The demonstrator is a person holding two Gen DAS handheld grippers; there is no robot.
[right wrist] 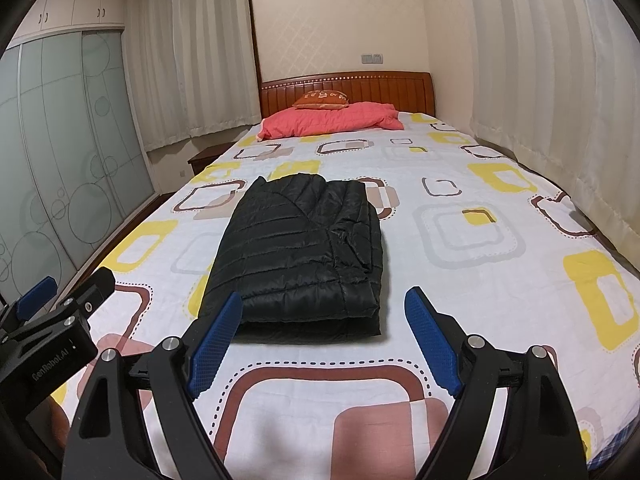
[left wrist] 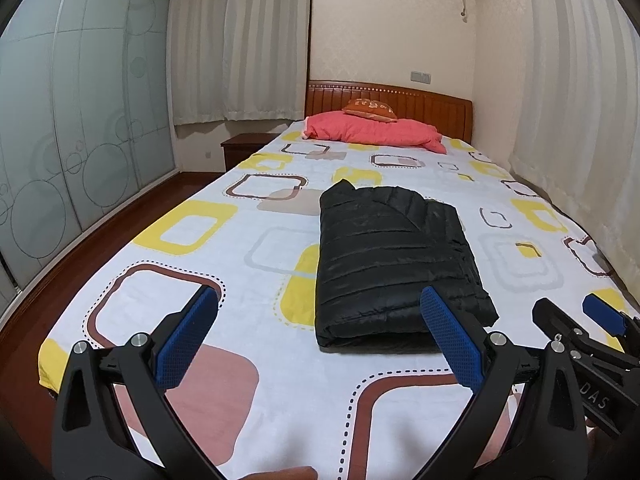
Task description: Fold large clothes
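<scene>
A black quilted jacket [left wrist: 392, 264] lies folded into a neat rectangle on the patterned bed sheet [left wrist: 192, 272]; it also shows in the right wrist view [right wrist: 304, 256]. My left gripper [left wrist: 320, 300] is open and empty, held above the sheet just short of the jacket's near edge, slightly to its left. My right gripper [right wrist: 324, 304] is open and empty, held just before the jacket's near edge. The right gripper shows at the right edge of the left wrist view [left wrist: 576, 316], and the left gripper at the left edge of the right wrist view [right wrist: 72, 284].
A pink folded quilt [left wrist: 376, 130] with an orange cushion [left wrist: 370, 109] lies at the wooden headboard [left wrist: 424, 108]. Curtains [left wrist: 576, 120] hang close along the bed's right side. A glass-door wardrobe [left wrist: 72, 128] and a wooden nightstand [left wrist: 244, 152] stand left of the bed.
</scene>
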